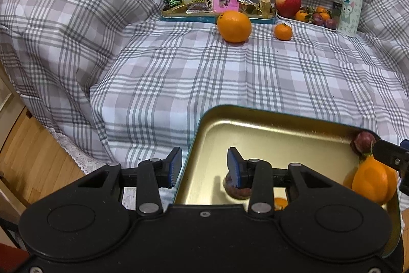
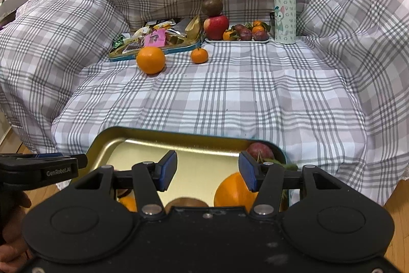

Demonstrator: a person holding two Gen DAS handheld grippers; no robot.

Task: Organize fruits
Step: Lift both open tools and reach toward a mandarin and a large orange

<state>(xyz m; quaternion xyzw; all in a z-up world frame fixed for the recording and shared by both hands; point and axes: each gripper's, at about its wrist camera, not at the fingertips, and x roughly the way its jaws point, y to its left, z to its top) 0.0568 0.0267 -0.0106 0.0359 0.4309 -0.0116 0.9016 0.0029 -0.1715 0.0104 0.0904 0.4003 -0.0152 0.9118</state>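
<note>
Gold tin tray (image 1: pixel 268 129) sits at lower centre-right of the left wrist frame, on the near edge of the plaid-covered bed (image 1: pixel 204 73). Teal outer rim visible; the bedcover drops off to wood floor (image 1: pixel 30 150) at lower left.

Left tool (image 1: pixel 204 168): blue pads apart at a middling width, nothing between them. Its left finger is outside the tray's left wall, its right finger over the tray interior, above a brown fruit (image 1: pixel 237 189) lying on the tray bottom.

Right tool (image 2: pixel 207 172): pads apart at a middling width, empty. It hangs over the tray (image 2: pixel 107 142); a large orange (image 2: pixel 234 189) lies in the tray behind its right finger, whether touching I cannot tell. A dark red plum-like fruit (image 2: pixel 259 150) sits in the tray's far right corner.

In the left wrist frame the same orange (image 1: pixel 374 182) lies against the tray's right wall, with the plum-like fruit (image 1: pixel 364 141) in the corner beyond it.

Open room: broad bare stretch of bedcover between tray and far objects. At upper centre, well apart from the tray: loose orange (image 1: pixel 234 26), small mandarin (image 1: pixel 283 31), snack tin (image 1: pixel 217 14), white plate (image 1: pixel 306 22) with a red apple (image 1: pixel 287 4), and a patterned bottle (image 1: pixel 351 7).
</note>
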